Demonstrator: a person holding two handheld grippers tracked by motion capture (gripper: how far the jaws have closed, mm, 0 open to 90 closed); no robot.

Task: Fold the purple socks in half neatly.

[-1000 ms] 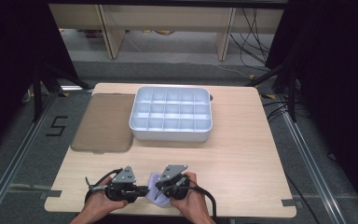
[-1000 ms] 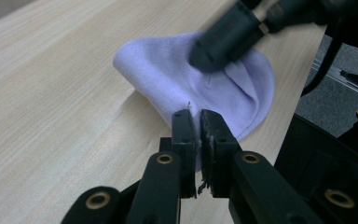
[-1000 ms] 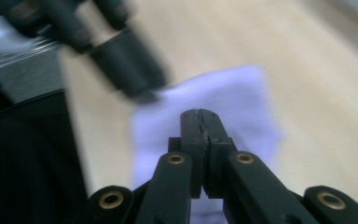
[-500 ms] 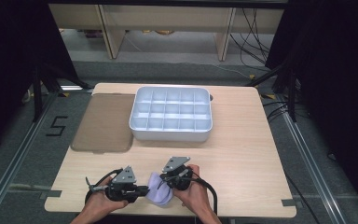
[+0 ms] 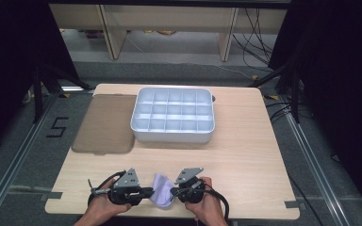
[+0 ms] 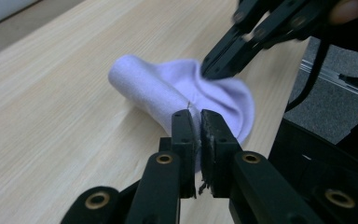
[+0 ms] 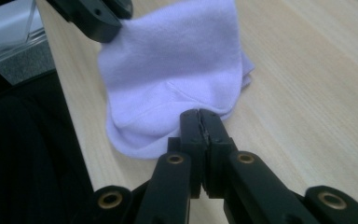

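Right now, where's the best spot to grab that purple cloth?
Grab it by its thin edges, one from each side, low along the table. The purple cloth lies soft and bunched, so only a rim fits between narrow jaws. That is how it is held: the left tool is shut on the near edge, and the right tool is shut on the opposite edge.

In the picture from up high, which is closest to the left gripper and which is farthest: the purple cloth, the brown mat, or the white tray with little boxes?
From the left gripper:
1. Purple cloth: right at its jaws, near the table's front edge.
2. Brown mat: farther back, on the table's left side.
3. White tray: farthest, back and middle, beside the mat.
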